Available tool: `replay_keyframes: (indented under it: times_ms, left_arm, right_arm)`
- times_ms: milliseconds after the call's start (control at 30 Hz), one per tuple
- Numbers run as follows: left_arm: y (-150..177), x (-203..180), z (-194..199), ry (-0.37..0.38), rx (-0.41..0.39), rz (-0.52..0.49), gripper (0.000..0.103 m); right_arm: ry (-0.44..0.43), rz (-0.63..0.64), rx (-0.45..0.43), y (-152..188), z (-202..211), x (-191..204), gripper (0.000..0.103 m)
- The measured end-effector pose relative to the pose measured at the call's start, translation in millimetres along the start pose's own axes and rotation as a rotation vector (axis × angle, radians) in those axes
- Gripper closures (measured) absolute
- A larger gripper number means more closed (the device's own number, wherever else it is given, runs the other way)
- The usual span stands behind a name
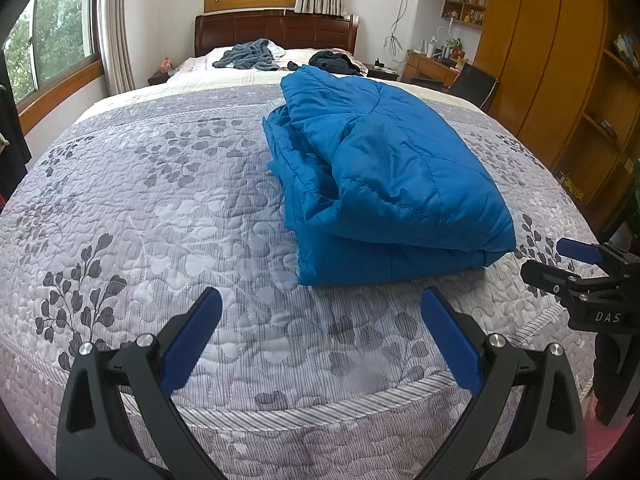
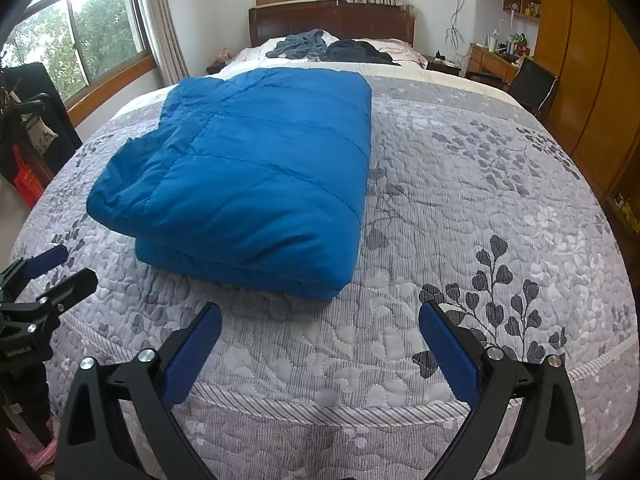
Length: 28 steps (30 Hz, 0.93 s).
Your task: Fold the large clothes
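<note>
You are holding both grippers over the near edge of the bed [image 1: 160,208], short of the jacket [image 1: 384,168], and neither one is touching it. Your left gripper [image 1: 320,336] is spread wide with nothing between its 2 blue pads [image 1: 192,344]; below the gap only the grey leaf-print quilt [image 2: 480,208] is showing. Your right gripper [image 2: 320,344] is likewise released and empty, its pads [image 2: 448,348] standing well apart.

The jacket, a blue quilted one, is lying folded into a thick stack on the quilt, its rounded fold facing you. In the left wrist view it is sitting ahead and to the right of your left gripper, with looser layers showing along its left side. In the right wrist view the jacket [image 2: 248,176] is lying ahead and to the left of your right gripper, so it is resting between the 2 tools and farther up the bed.

Each gripper is showing up at the edge of the other's view, beside the jacket's near corner.

Beyond the jacket, 2 more garments are lying near the headboard [image 1: 276,28]: a grey-blue heap [image 1: 250,56] and a dark heap [image 1: 336,62], both well apart from the jacket.
</note>
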<state>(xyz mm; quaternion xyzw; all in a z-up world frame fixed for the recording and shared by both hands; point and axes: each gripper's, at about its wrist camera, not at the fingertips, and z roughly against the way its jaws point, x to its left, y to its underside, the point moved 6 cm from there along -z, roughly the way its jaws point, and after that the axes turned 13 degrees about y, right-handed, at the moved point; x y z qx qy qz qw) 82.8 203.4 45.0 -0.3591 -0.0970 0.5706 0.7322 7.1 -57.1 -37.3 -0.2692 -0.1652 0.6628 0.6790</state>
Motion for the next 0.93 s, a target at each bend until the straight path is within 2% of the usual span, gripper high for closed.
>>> replay_keyframes:
  times_ms: [933]
  left_arm:
    - [0.6,-0.6,-0.6,0.003,0.001,0.001,0.004]
  right_arm:
    - [-0.008,-0.019,0.021,0.9,-5.4,-3.4,0.004]
